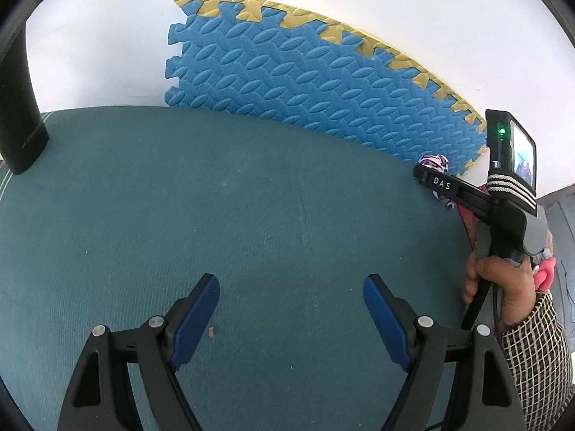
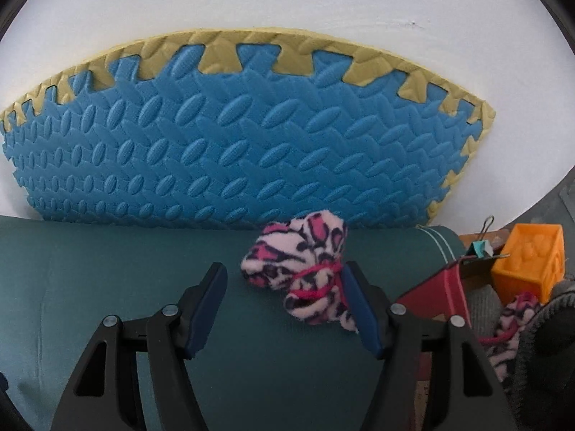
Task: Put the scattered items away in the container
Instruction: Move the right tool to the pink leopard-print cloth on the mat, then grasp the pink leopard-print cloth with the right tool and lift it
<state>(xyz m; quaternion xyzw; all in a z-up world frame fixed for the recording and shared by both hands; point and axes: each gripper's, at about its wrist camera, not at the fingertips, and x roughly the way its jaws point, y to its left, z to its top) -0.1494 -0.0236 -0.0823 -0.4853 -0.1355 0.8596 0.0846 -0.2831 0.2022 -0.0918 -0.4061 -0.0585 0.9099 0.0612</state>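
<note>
A pink, white and black patterned fabric bundle (image 2: 302, 269) tied with pink yarn lies on the green mat (image 2: 107, 269), just ahead of my open right gripper (image 2: 284, 300) and against its right finger. A red-walled container (image 2: 438, 287) at the right holds an orange block (image 2: 528, 258), a second patterned fabric piece (image 2: 510, 323) and a dark knitted item (image 2: 550, 341). My left gripper (image 1: 291, 309) is open and empty over bare mat. In the left wrist view the bundle (image 1: 435, 163) shows behind the right gripper's body (image 1: 478, 197).
A blue foam tile (image 2: 233, 143) with yellow edging leans on the white wall behind the mat. A binder clip (image 2: 479, 248) sits on the container's rim. A black post (image 1: 18, 107) stands at the left. A small orange scrap (image 1: 211, 331) lies on the mat.
</note>
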